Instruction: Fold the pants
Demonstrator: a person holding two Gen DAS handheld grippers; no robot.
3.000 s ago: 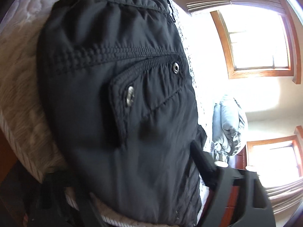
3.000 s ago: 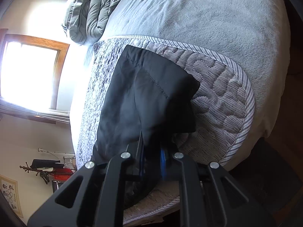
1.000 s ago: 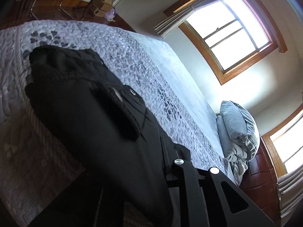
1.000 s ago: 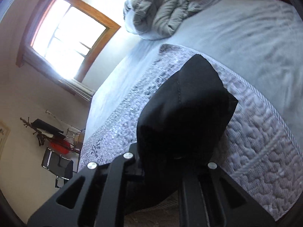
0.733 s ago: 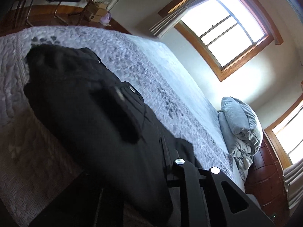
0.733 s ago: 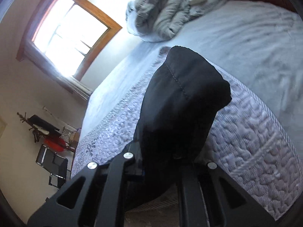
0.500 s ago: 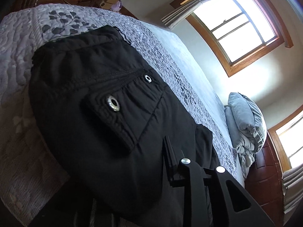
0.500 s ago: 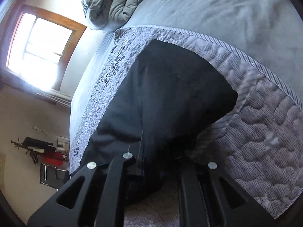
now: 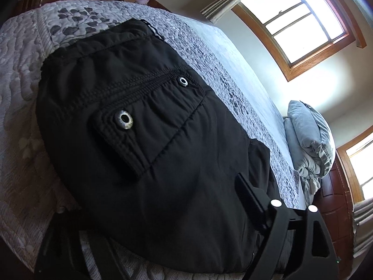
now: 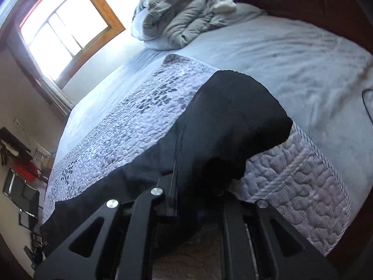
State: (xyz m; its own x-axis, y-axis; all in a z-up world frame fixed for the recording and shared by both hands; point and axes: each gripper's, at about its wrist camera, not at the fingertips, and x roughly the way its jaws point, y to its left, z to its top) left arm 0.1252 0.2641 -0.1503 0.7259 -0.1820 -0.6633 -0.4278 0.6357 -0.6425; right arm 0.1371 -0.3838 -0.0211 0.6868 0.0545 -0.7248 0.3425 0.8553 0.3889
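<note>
My left gripper is spread wide, one finger lying on the black cargo pants and holding nothing. My right gripper is pinched on the pants' leg-end fabric, which bulges up just ahead of it. The pants lie lengthwise on the quilted bedspread near the bed's edge. I judge a lengthwise fold is under way; next I should carry that held end toward the waistband.
</note>
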